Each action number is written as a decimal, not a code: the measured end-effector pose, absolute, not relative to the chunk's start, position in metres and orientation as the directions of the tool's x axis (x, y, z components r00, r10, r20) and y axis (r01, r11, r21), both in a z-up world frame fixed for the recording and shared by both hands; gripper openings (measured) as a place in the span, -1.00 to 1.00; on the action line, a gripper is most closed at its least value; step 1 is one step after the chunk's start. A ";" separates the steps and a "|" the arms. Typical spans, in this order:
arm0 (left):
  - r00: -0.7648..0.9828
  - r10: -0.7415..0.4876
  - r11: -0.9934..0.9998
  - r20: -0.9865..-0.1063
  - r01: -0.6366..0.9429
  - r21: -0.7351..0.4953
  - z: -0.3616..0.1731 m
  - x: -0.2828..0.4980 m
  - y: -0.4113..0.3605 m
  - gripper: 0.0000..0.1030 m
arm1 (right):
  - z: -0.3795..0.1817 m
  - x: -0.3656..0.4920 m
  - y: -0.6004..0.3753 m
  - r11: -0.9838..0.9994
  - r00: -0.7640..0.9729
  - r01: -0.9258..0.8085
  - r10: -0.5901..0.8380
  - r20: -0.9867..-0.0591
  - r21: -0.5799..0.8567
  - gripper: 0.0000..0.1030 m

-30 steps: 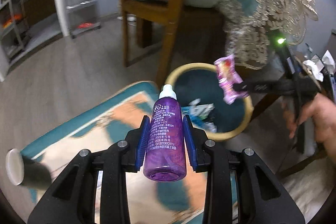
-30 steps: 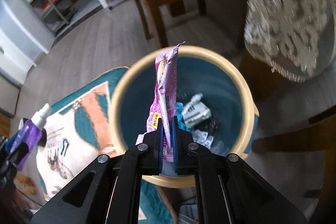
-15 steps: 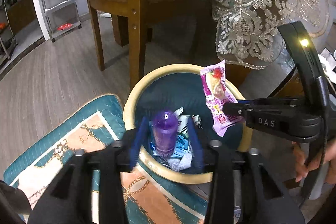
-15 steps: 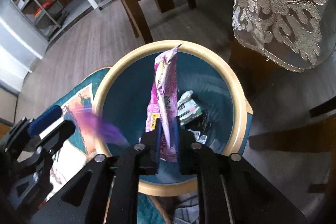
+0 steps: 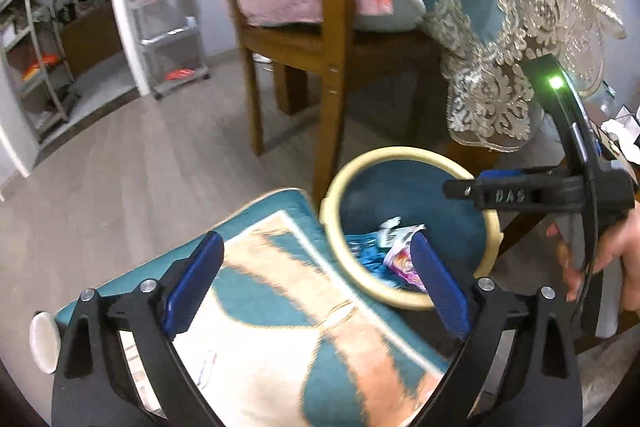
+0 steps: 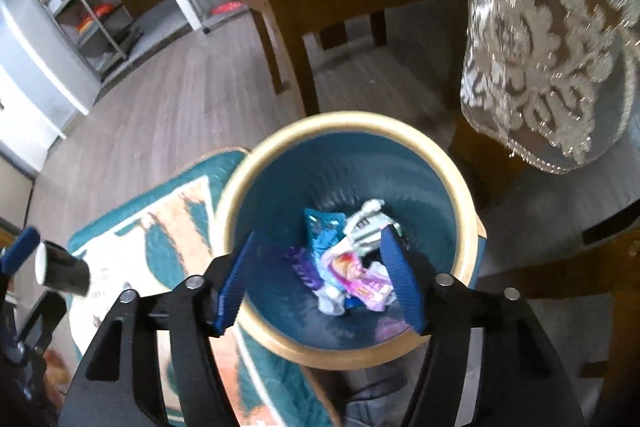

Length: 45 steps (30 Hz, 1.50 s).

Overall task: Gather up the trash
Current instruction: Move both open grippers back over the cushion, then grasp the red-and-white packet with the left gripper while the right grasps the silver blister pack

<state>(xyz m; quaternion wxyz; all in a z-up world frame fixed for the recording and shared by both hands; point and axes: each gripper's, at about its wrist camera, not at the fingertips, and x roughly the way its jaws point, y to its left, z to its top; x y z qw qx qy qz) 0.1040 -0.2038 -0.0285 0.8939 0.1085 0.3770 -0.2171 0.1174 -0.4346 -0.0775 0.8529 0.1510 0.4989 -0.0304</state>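
Both the left gripper (image 5: pixel 316 279) and right gripper (image 6: pixel 320 281) have empty jaws, still opening. The purple bottle (image 6: pixel 302 269) and pink wrapper (image 6: pixel 360 281) lie inside the bin (image 6: pixel 280 147), on the floor beside the rug (image 5: pixel 280 327).

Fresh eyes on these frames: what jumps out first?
The round bin with its tan rim, dead centre in the right wrist view, holding a pink wrapper and a purple bottle. Both claws, left and right, are opening with nothing between them. A lace tablecloth hangs upper right.

rug (image 5: pixel 280 307) blurred — purple bottle (image 6: pixel 302 269) smeared
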 end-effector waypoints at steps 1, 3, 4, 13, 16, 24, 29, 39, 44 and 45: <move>0.632 -0.299 0.887 -0.715 0.460 0.037 -0.023 0.099 -0.196 0.85 | -0.069 0.114 -0.431 0.949 0.525 0.200 0.106 -0.845 0.243 0.41; 0.665 -0.287 0.897 -0.689 0.439 0.050 -0.006 0.085 -0.172 0.88 | -0.054 0.110 -0.420 0.947 0.566 0.184 0.116 -0.816 0.262 0.57; 0.677 -0.279 0.902 -0.681 0.427 0.055 0.001 0.080 -0.161 0.88 | -0.046 0.107 -0.410 0.950 0.586 0.167 0.120 -0.802 0.264 0.58; 0.744 -0.125 0.956 -0.656 0.267 0.120 0.020 0.054 -0.056 0.88 | -0.020 0.106 -0.311 0.975 0.597 -0.035 0.195 -0.778 0.218 0.66; 0.753 -0.074 0.976 -0.654 0.188 0.106 0.013 0.049 -0.021 0.88 | -0.020 0.109 -0.278 0.979 0.587 -0.086 0.199 -0.785 0.184 0.69; 0.768 -0.043 0.989 -0.639 0.121 0.080 0.010 0.036 0.035 0.88 | -0.032 0.113 -0.225 0.979 0.541 -0.134 0.203 -0.816 0.155 0.69; 0.767 -0.040 0.990 -0.640 0.119 0.080 0.006 0.033 0.049 0.88 | -0.043 0.114 -0.194 0.978 0.511 -0.140 0.204 -0.835 0.153 0.69; 0.758 -0.058 0.994 -0.650 0.103 0.032 -0.003 0.020 0.065 0.88 | -0.074 0.102 -0.152 0.969 0.429 -0.137 0.243 -0.870 0.203 0.70; 0.678 -0.035 0.999 -0.734 0.018 -0.031 -0.051 0.016 0.059 0.88 | -0.085 0.098 -0.158 0.980 0.423 -0.115 0.197 -0.884 0.163 0.70; 0.664 -0.040 0.999 -0.746 0.004 -0.050 -0.060 0.014 0.057 0.88 | -0.088 0.097 -0.161 0.981 0.422 -0.109 0.193 -0.886 0.162 0.70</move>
